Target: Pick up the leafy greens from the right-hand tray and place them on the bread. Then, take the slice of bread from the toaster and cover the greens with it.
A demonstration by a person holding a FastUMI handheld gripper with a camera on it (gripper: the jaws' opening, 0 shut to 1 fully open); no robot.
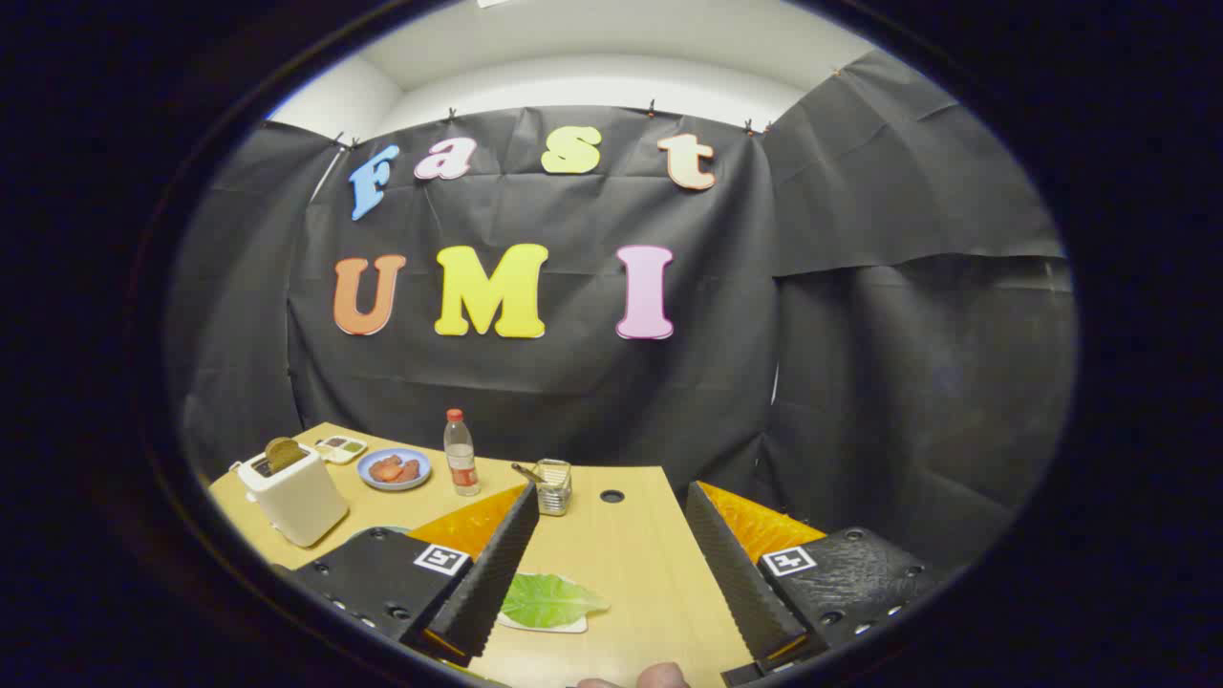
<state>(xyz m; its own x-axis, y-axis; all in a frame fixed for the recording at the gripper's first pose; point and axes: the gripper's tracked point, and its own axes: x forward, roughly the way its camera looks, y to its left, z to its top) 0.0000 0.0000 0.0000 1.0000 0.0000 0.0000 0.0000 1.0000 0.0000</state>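
My gripper hangs above the wooden table, open, with nothing between its fingers. A green leaf lies on a small white tray close to the left finger, partly tucked under it. Far off to the left stands a white toaster with a brown slice of bread sticking up out of its slot. A pale rim peeks out behind the left finger; what rests on it is hidden.
A blue plate of red slices, a small sauce tray, a red-capped bottle and a glass jar with a utensil stand along the table's far side. A cable hole marks the tabletop. A fingertip shows below.
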